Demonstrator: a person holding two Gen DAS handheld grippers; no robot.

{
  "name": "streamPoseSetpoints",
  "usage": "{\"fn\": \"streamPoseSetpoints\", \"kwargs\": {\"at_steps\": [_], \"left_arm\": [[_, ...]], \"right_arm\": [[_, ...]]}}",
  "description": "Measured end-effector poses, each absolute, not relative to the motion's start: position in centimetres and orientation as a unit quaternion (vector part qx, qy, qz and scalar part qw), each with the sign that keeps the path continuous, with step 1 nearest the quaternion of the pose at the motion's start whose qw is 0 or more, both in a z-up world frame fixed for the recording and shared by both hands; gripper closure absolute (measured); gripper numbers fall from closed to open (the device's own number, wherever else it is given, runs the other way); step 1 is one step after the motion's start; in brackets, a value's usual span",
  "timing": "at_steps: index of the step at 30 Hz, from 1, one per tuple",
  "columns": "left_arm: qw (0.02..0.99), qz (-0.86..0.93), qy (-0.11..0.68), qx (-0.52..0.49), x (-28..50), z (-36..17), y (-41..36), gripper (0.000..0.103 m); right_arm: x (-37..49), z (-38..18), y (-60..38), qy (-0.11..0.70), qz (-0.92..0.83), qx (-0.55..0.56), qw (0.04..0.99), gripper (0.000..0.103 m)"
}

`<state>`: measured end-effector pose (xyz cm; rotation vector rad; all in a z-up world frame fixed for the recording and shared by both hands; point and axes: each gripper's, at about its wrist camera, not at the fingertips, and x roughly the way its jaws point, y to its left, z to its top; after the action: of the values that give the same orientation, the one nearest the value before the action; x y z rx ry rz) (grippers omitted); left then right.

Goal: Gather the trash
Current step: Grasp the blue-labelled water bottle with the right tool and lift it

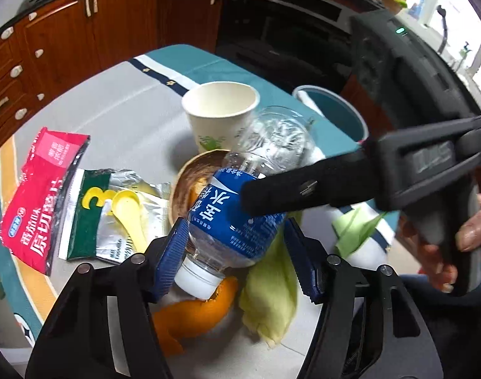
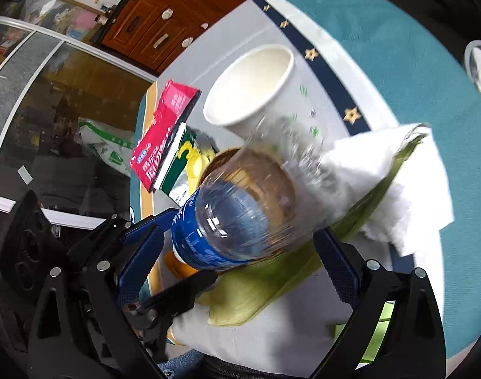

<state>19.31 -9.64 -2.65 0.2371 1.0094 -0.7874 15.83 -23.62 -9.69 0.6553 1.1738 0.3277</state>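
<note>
The water bottle [image 1: 240, 211] lay cap-first between the left gripper [image 1: 237, 252]'s spread jaws, while the right gripper [image 2: 240, 252]'s jaws, also apart, straddled its base end.

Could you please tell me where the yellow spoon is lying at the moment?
In the left wrist view, the yellow spoon lies left of centre on the green-and-silver sachet, between the red snack packet and the brown bowl.

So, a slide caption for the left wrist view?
Both grippers meet at a blue-labelled water bottle above table litter.
</note>
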Motion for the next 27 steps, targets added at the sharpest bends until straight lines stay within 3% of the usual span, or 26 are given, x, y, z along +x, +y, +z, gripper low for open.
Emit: {"fn": "streamPoseSetpoints", "kwargs": {"at_steps": [4,5,10,18,27], "left_arm": [[0.794,-0.371,0.468,0.118,18.6,-2.7,-9.5,0.039],[0.793,-0.372,0.468,0.118,18.4,-2.6,-9.5,0.039],[0.791,-0.369,0.476,0.111,18.2,-2.9,-9.3,0.039],[0.793,-0.372,0.473,0.098,17.6,-2.9,-9.1,0.039],[0.791,-0.362,0.486,0.076,17.8,-3.0,-7.6,0.038]], "right_arm": [[16.2,-10.3,-22.5,0.539,0.149,0.298,0.774,0.011],[16.3,-10.3,-22.3,0.536,0.148,0.296,0.777,0.018],[16.1,-10.1,-22.2,0.522,0.145,0.298,0.786,0.028],[16.6,-10.9,-22.2,0.537,0.14,0.313,0.771,0.024],[15.2,-9.6,-22.5,0.518,0.147,0.295,0.789,0.029]]}}
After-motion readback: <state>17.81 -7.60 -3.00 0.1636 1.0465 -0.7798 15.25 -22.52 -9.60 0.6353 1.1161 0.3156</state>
